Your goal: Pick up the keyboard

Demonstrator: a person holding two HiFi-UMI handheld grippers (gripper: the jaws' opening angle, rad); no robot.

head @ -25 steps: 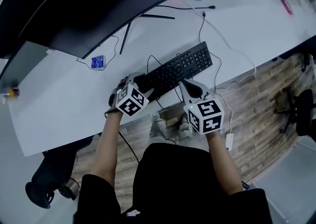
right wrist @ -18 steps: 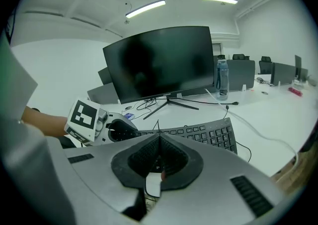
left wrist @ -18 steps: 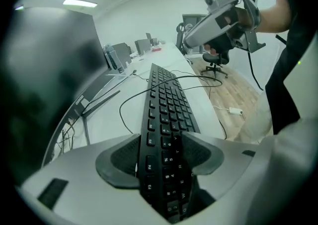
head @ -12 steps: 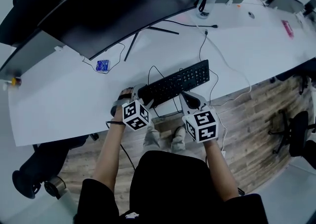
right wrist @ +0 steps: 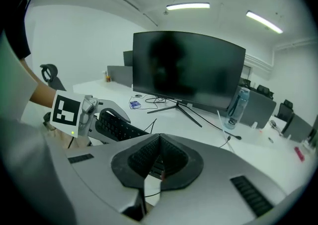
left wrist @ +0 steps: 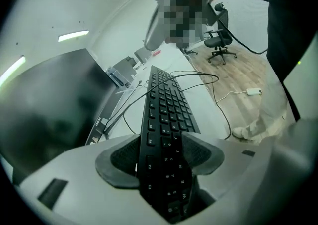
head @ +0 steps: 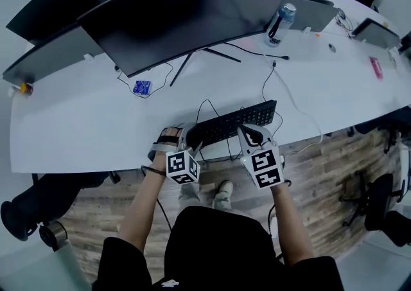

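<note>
Head view: the left end of the keyboard (head: 234, 123) is hidden under the left gripper (head: 185, 137), and the right gripper (head: 252, 134) covers part of its near edge. Right gripper view: the keyboard is mostly behind the closed pads, so a pinch on its edge is indeterminate. The blue item (head: 142, 87) on the desk is too small to identify.
</note>
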